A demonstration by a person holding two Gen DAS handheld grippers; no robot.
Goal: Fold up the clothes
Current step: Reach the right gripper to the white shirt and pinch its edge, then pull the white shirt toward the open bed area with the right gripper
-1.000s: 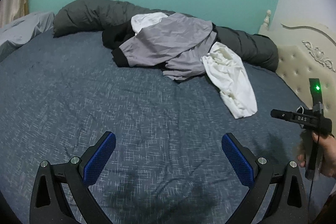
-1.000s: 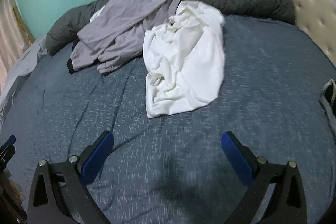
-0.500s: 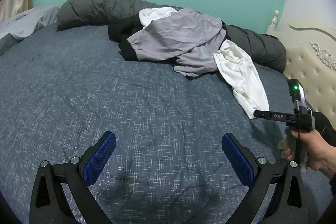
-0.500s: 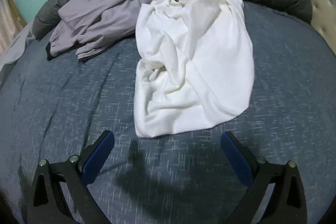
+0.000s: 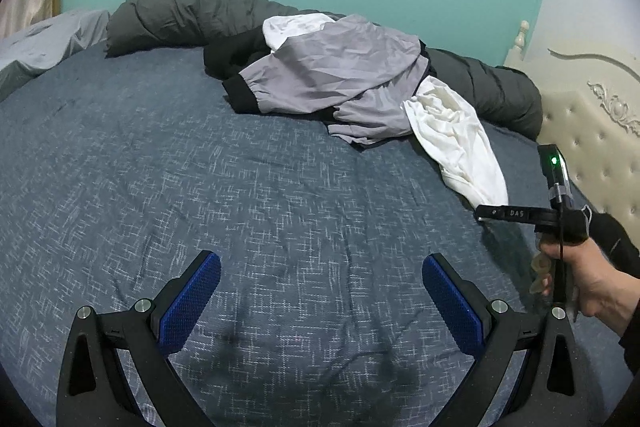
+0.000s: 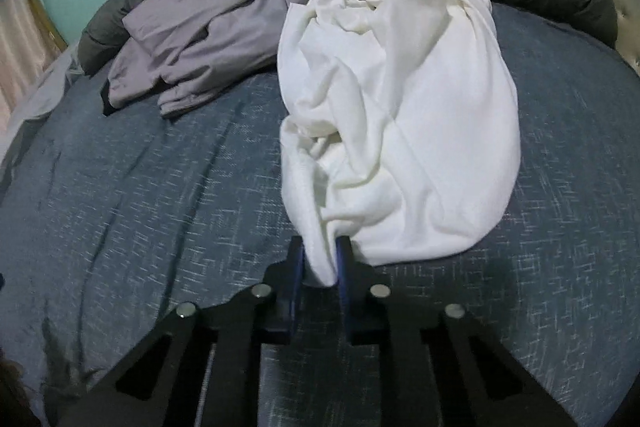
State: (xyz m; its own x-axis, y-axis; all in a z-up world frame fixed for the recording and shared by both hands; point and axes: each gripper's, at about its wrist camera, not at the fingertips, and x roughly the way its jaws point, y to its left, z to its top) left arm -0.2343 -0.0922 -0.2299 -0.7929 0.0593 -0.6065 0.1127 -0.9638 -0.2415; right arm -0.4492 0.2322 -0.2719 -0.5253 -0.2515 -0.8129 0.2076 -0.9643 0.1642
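Note:
A crumpled white garment (image 6: pixel 404 131) lies on the blue-grey bed (image 6: pixel 140 195). My right gripper (image 6: pixel 320 261) is shut on its near edge. The garment also shows in the left wrist view (image 5: pixel 456 139), with the right gripper (image 5: pixel 492 213) at its near end. A grey jacket with black cuffs (image 5: pixel 332 75) lies behind it, partly over a second white piece (image 5: pixel 296 27); the jacket also shows in the right wrist view (image 6: pixel 240 7). My left gripper (image 5: pixel 320 291) is open and empty above bare bedding.
A dark grey rolled duvet (image 5: pixel 180 15) runs along the back by the teal wall. A cream tufted headboard (image 5: pixel 592 131) stands at the right. A light grey sheet (image 5: pixel 40 43) lies at the far left.
My right gripper moved forward to the white garment's near edge and shut on it. My left gripper stayed open and drifted a little, still over bare bedding.

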